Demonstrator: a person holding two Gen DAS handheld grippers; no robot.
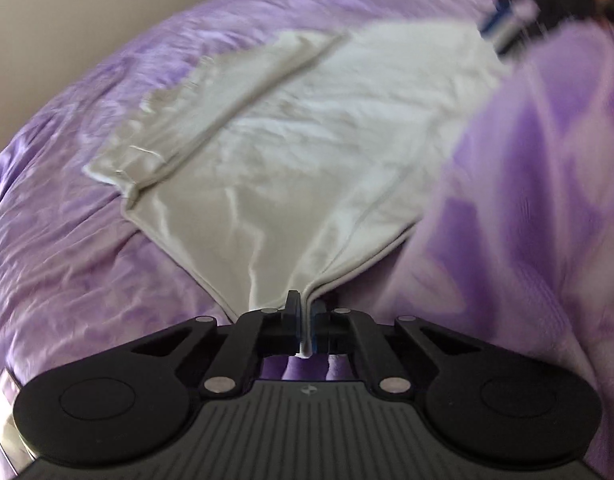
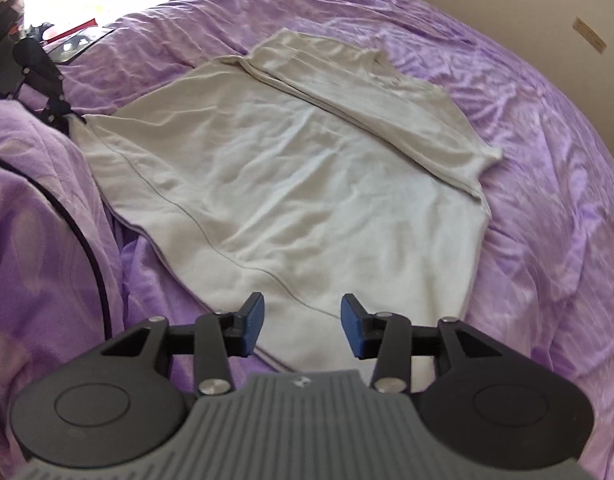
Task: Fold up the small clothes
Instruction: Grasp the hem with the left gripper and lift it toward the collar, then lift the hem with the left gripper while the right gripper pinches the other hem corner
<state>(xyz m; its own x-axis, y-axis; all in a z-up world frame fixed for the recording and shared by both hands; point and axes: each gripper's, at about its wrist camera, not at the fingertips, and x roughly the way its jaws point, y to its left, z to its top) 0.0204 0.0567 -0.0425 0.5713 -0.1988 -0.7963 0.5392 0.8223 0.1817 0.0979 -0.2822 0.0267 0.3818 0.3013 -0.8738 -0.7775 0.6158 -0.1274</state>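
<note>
A pale cream shirt (image 2: 275, 168) lies spread flat across a bed under a rumpled lilac bedspread (image 2: 547, 160), one sleeve (image 2: 371, 92) folded in over the body along the far side. My left gripper (image 1: 303, 328) has its jaws pressed together on a corner of the shirt's hem, the seamed edge pinched between the blue pads and drawn up into a small peak — the fabric fans out from that point across the bed. My right gripper (image 2: 302, 330) stands with its jaws spread, the blue pads (image 2: 253, 326) hanging just above the near corner of the shirt, cloth visible in the gap between them but neither pad pressing on it.

From the right wrist view, my left gripper shows as a dark shape at the shirt's far left corner, beside a fold of purple fleece (image 2: 35, 216) — a sleeve or blanket, I cannot tell which — with a thin black cable (image 2: 95, 264) trailing over it. From the left wrist view, my right gripper is only a dark blur at the upper right, near the shirt's other hem corner. A beige wall (image 2: 527, 8) rises behind the bed, and bright light comes in past clutter at the upper left.
</note>
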